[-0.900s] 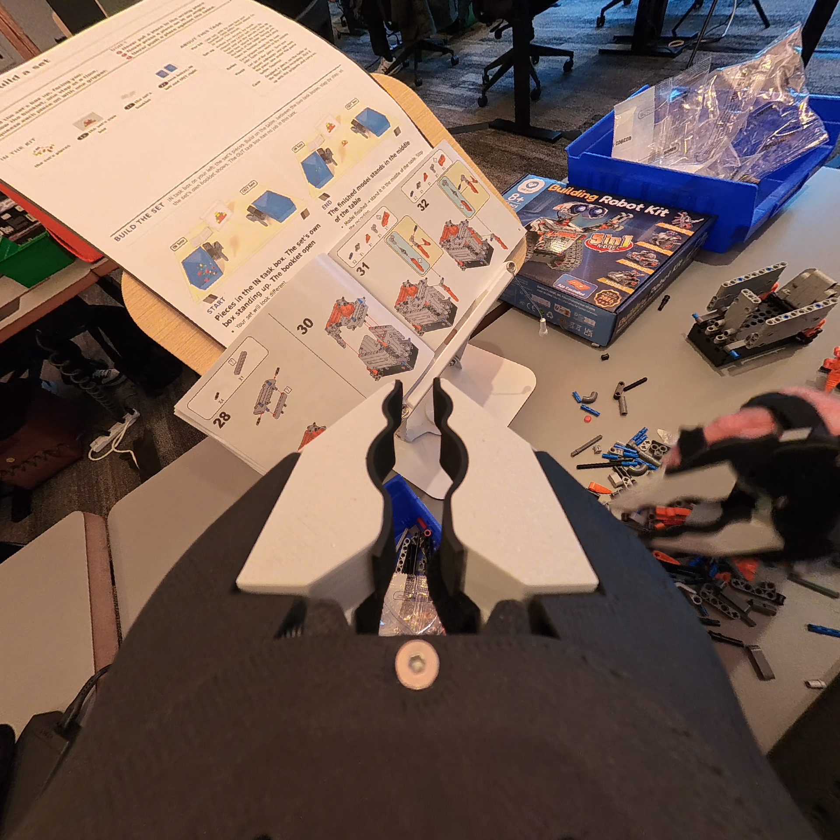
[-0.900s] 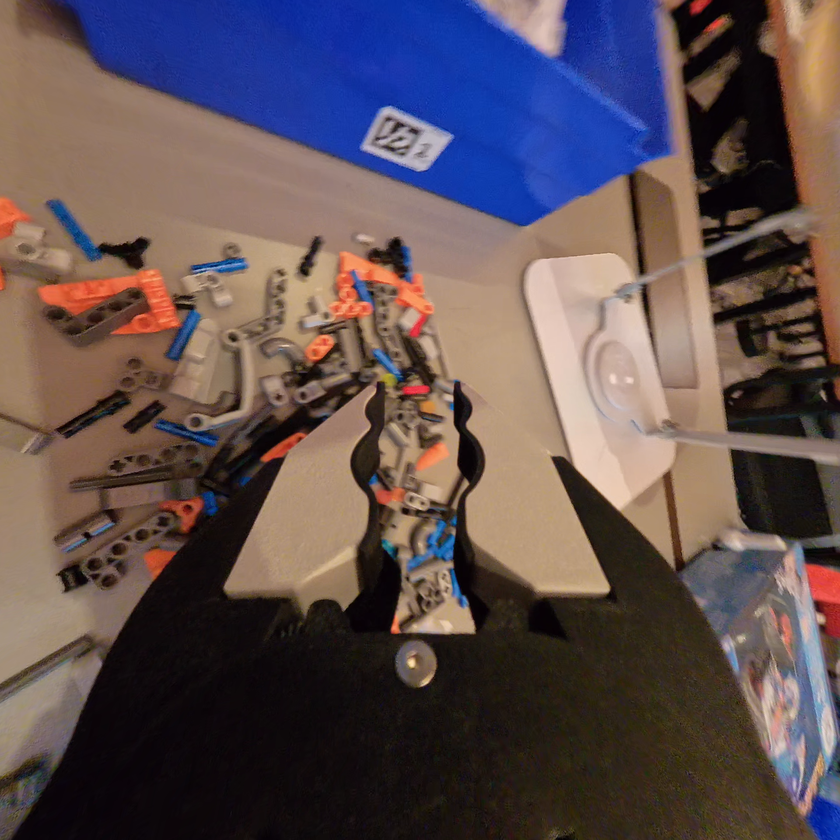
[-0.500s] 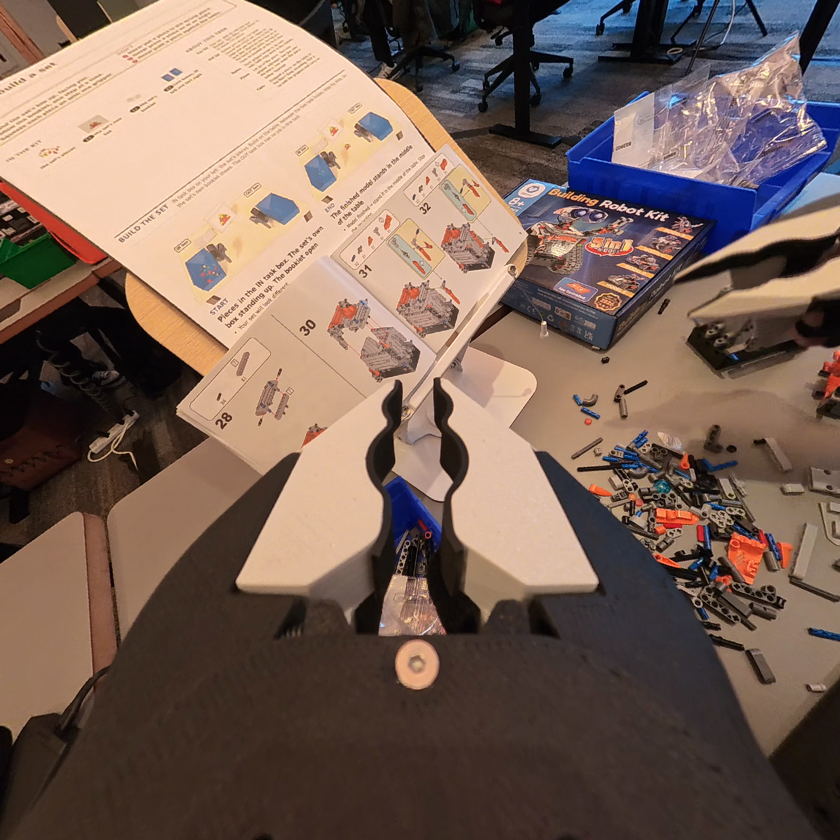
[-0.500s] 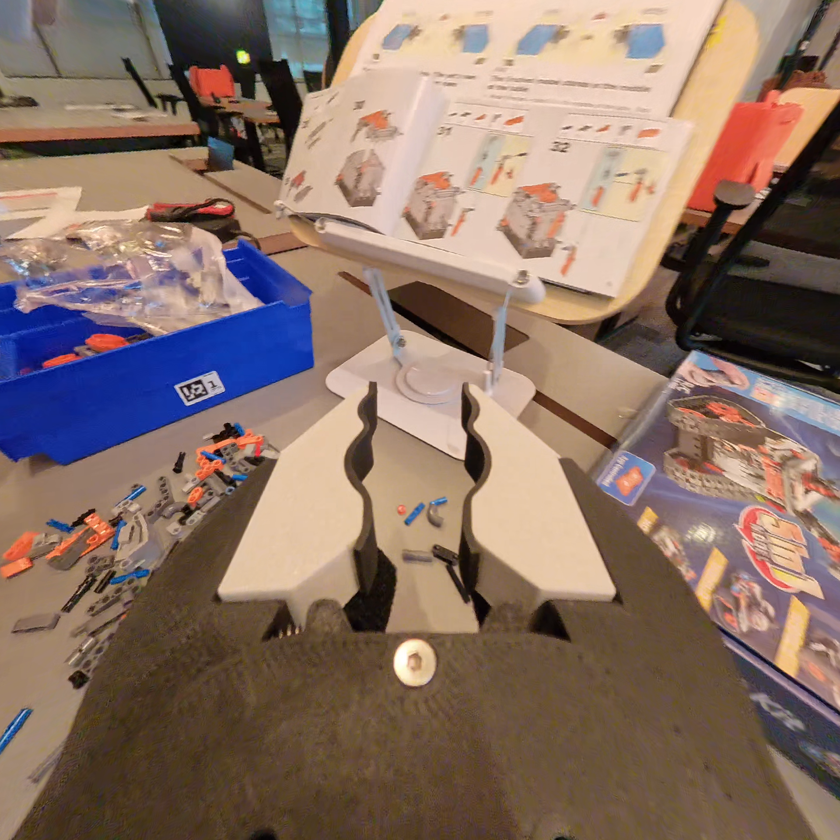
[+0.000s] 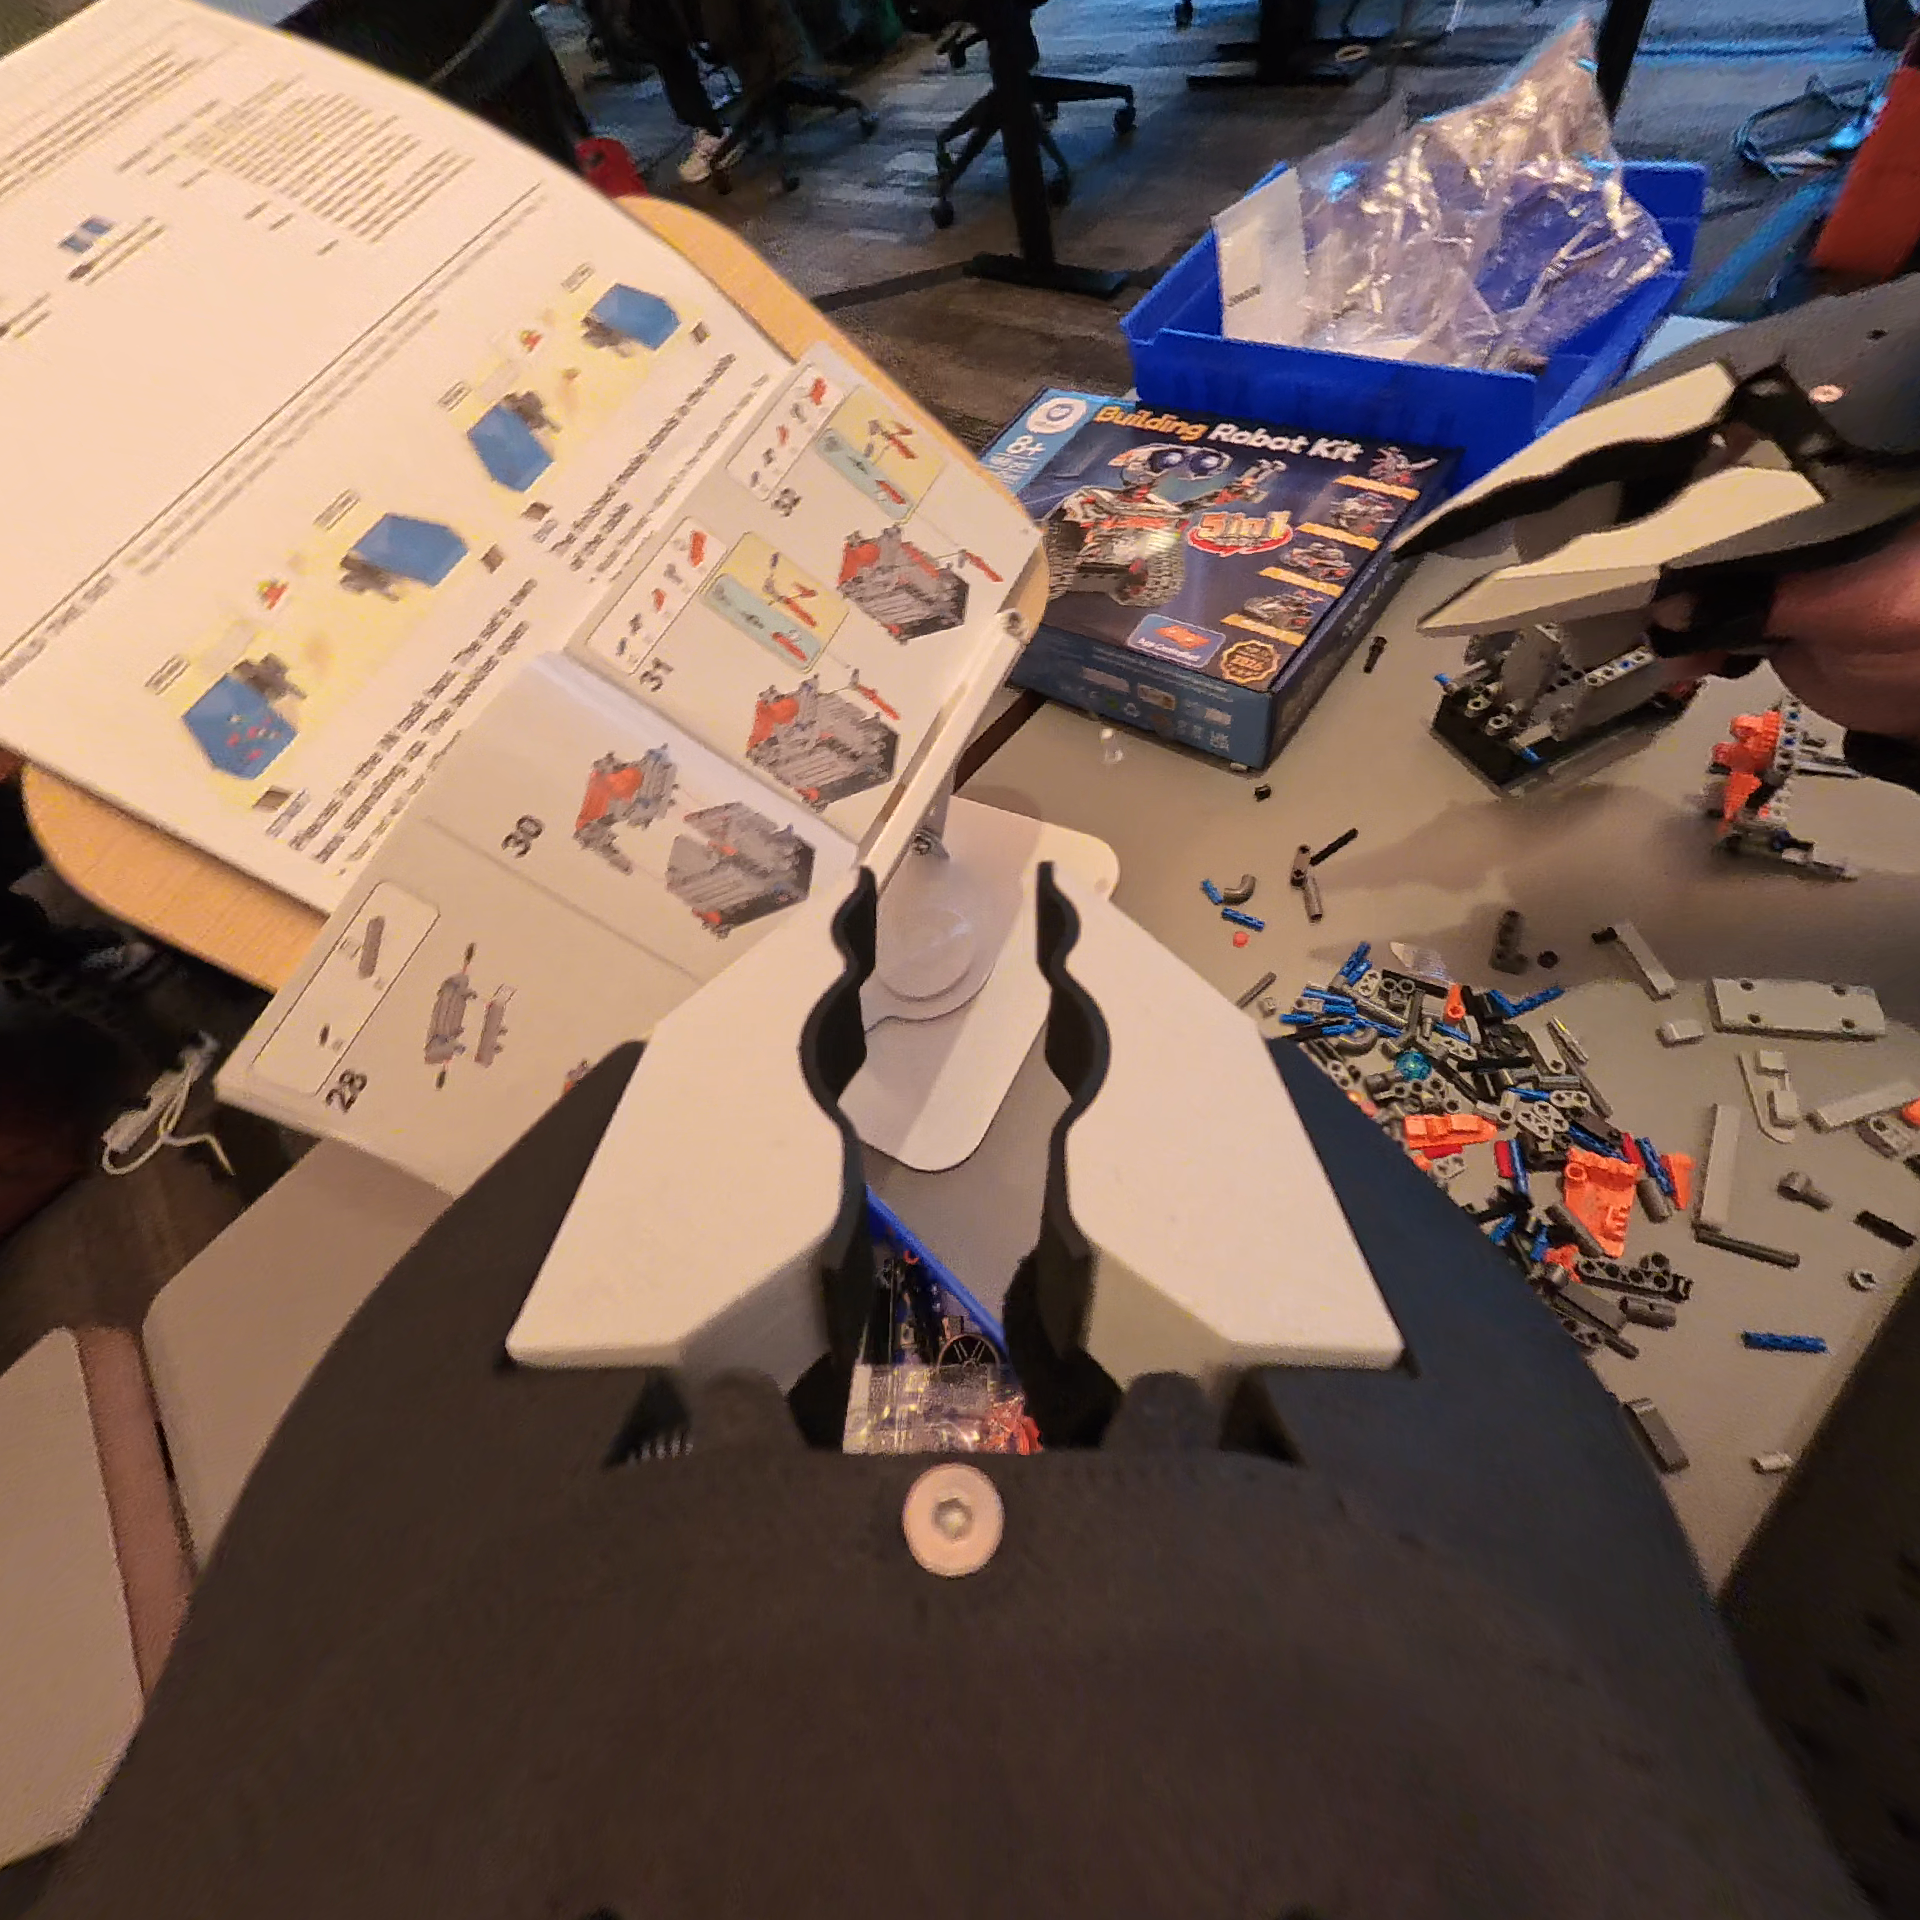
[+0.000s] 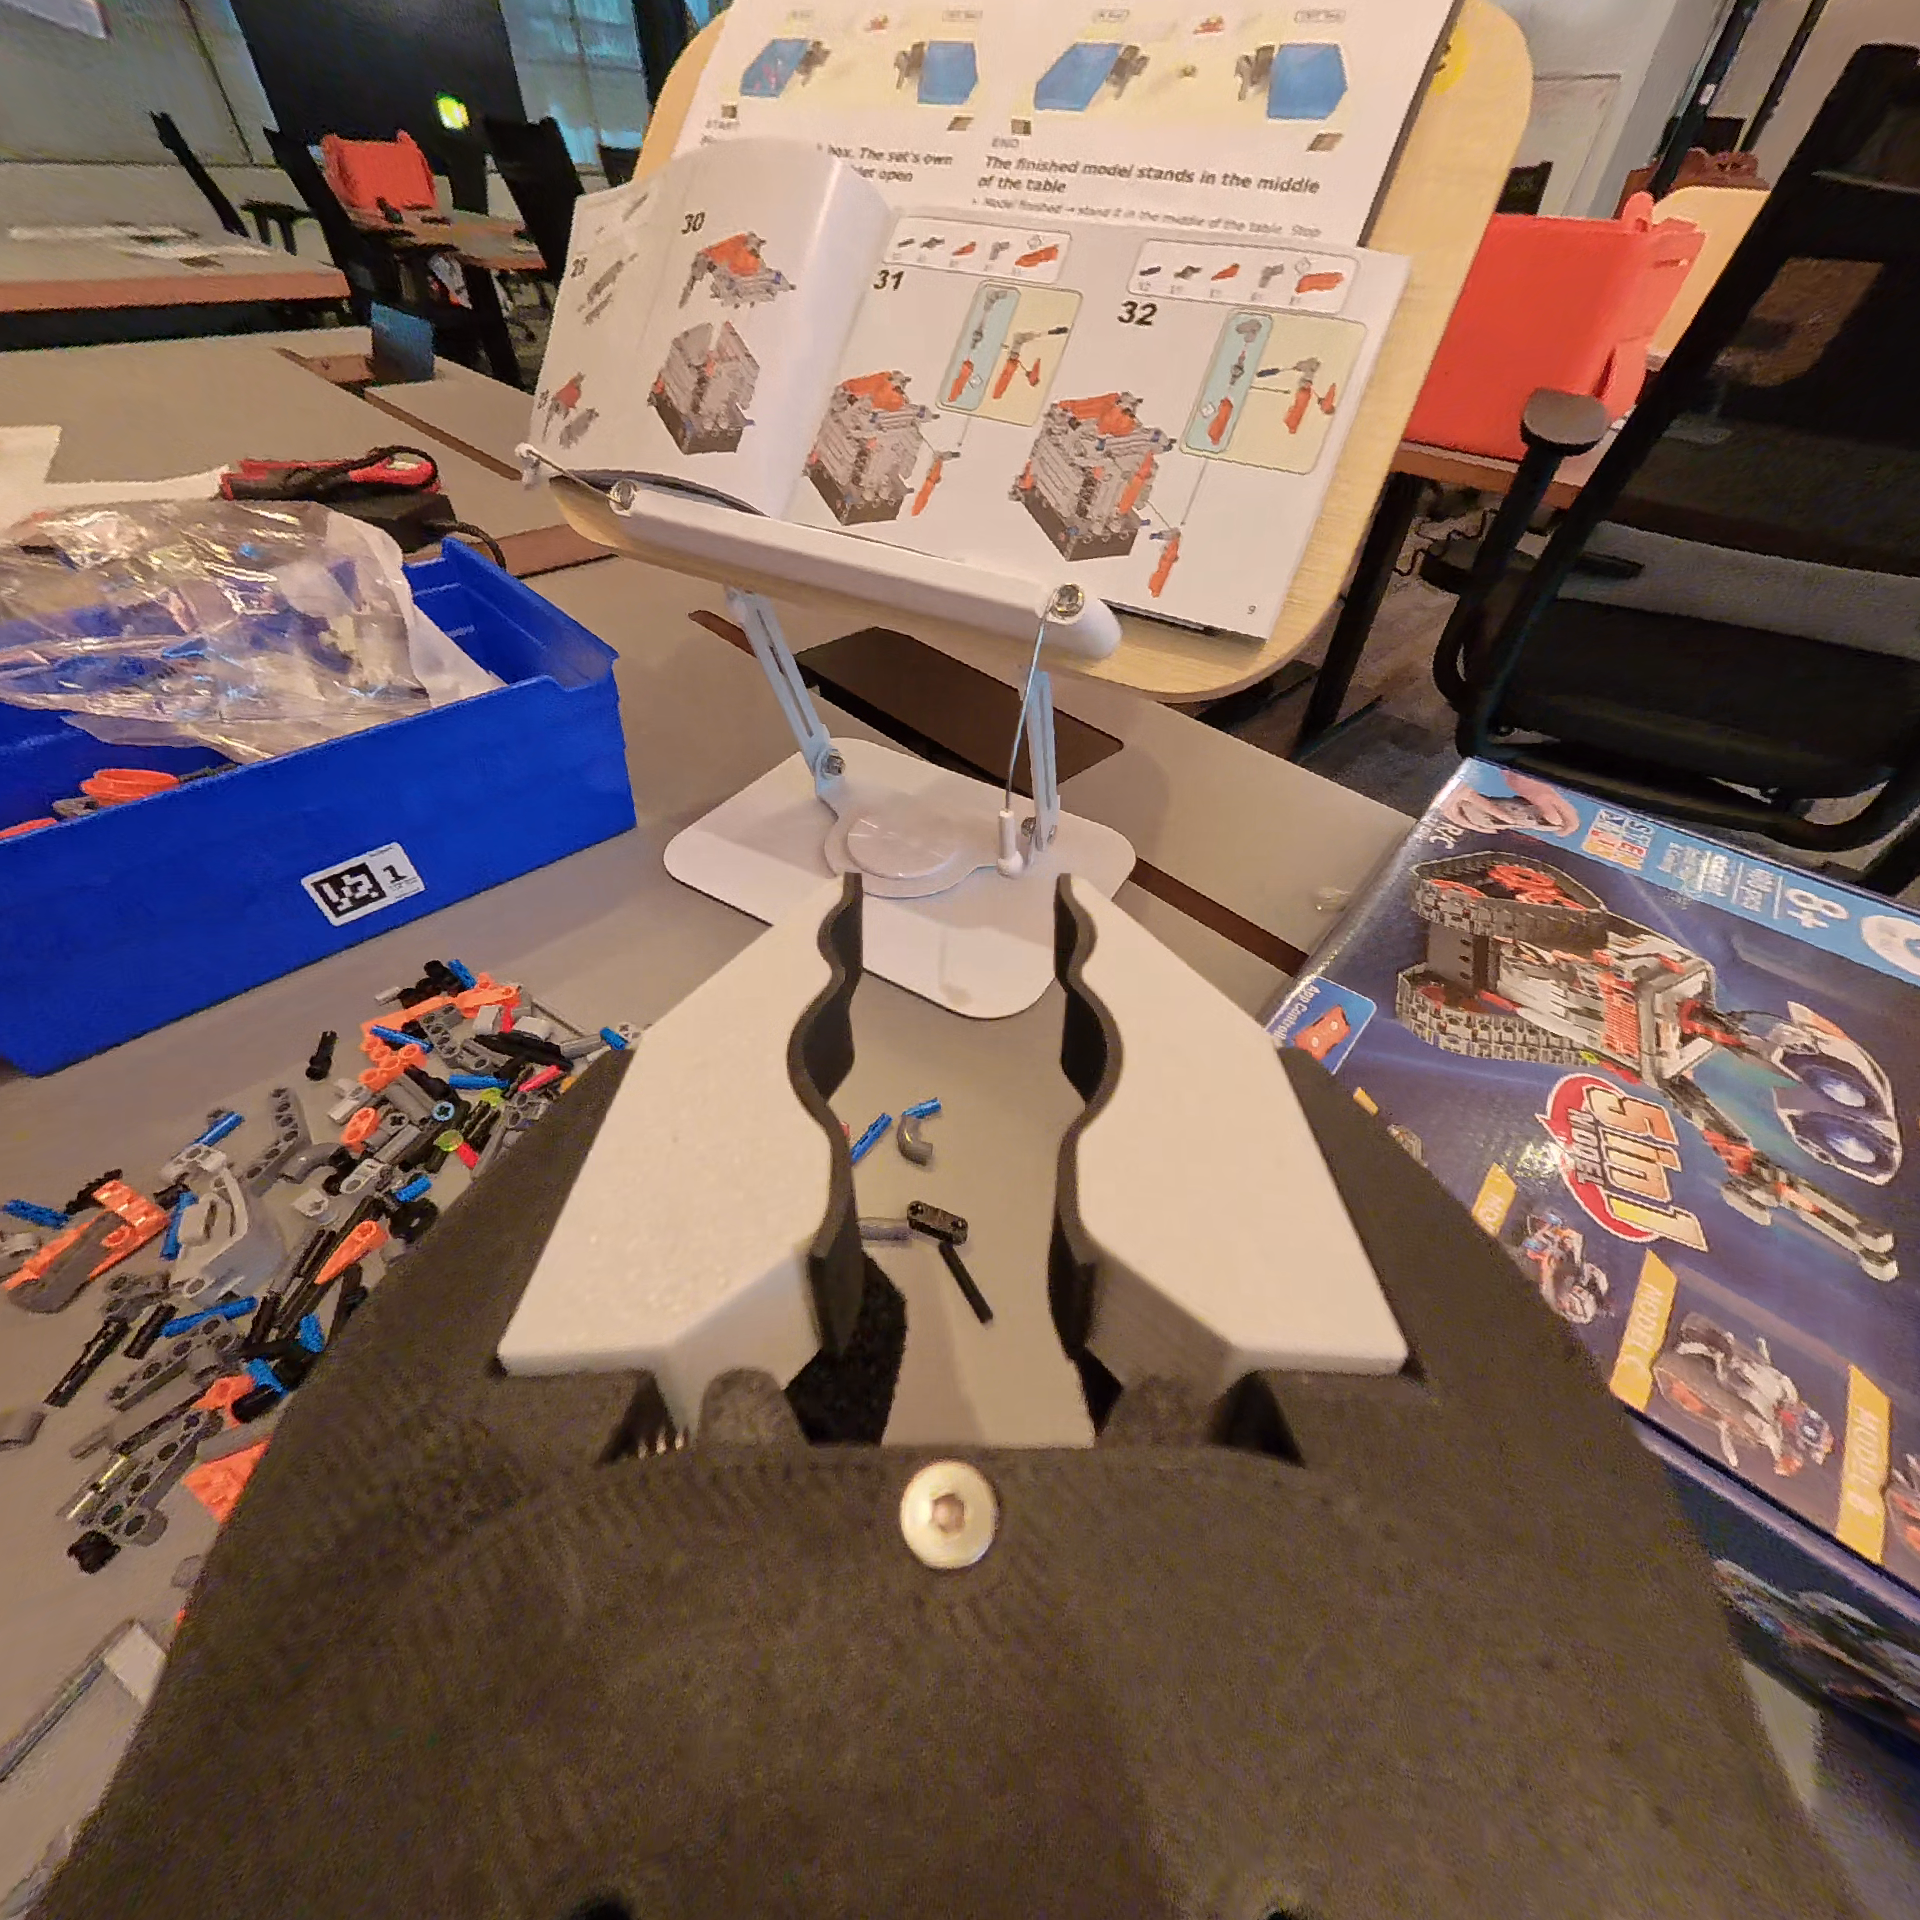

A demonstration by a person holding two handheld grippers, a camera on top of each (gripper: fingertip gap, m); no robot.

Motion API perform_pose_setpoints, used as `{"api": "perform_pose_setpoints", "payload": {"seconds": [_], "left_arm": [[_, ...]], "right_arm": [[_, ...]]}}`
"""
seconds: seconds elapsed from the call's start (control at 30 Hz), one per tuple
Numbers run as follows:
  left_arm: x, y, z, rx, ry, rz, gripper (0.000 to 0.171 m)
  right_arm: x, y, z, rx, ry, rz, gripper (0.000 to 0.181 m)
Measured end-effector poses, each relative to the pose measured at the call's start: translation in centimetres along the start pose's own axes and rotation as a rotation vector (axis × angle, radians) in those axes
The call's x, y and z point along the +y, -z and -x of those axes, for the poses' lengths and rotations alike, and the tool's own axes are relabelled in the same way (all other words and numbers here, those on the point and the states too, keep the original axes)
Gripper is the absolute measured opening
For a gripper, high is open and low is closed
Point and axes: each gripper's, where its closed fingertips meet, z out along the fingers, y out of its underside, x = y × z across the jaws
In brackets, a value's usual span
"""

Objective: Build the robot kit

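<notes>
Right wrist view: right gripper (image 6: 956, 894) empty, jaws apart, above small loose pieces (image 6: 914, 1226) — light, stiff, likely slippery. Left gripper (image 5: 948, 894) likewise apart, empty, near stand base (image 5: 935, 997).

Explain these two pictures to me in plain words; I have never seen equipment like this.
No robot arm here: a person holds a two-finger claw in each hand, with a camera on each looking along its fingers. One picture is from the left claw, the other from the right claw. Both are open and hold nothing. On the grey table lie a heap of small building pieces, a kit box, a blue bin with plastic bags, and an instruction booklet propped on a white stand. The left view also shows a part-built model.
</notes>
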Motion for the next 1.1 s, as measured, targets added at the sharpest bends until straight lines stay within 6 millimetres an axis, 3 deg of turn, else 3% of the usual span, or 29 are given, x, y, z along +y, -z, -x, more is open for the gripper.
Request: {"api": "perform_pose_setpoints", "payload": {"seconds": [0.23, 0.33, 0.5, 0.6, 0.77, 0.97, 1.1], "left_arm": [[-1.1, -1.1, -3.3, 0.053, -0.112, 0.03, 0.046], [0.1, -1.4, -3.0, 0.022, -0.174, 0.127, 0.055], [5.7, -0.2, -3.6, 0.064, -0.347, 0.331, 0.08], [10.5, 1.3, -1.6, 0.016, -0.396, 0.502, 0.09], [17.7, 4.6, 1.9, -0.015, -0.354, 0.687, 0.087], [25.8, 6.2, 3.2, 0.051, -0.269, 0.86, 0.084], [29.2, 6.4, 3.5, 0.088, -0.225, 0.905, 0.08]], "right_arm": [[-0.1, 0.8, -1.2, 0.024, -0.014, -0.011, 0.035], [-0.3, 1.4, -1.9, 0.032, -0.033, -0.026, 0.035], [-0.6, 2.2, -2.7, 0.045, -0.053, -0.044, 0.035], [-0.5, 2.3, -2.8, 0.044, -0.06, -0.04, 0.035], [0.2, 1.7, -2.2, 0.015, -0.047, 0.002, 0.034], [1.3, 0.7, -1.3, -0.004, -0.024, 0.05, 0.034], [1.5, 0.5, -1.1, -0.007, -0.018, 0.061, 0.034]]}}
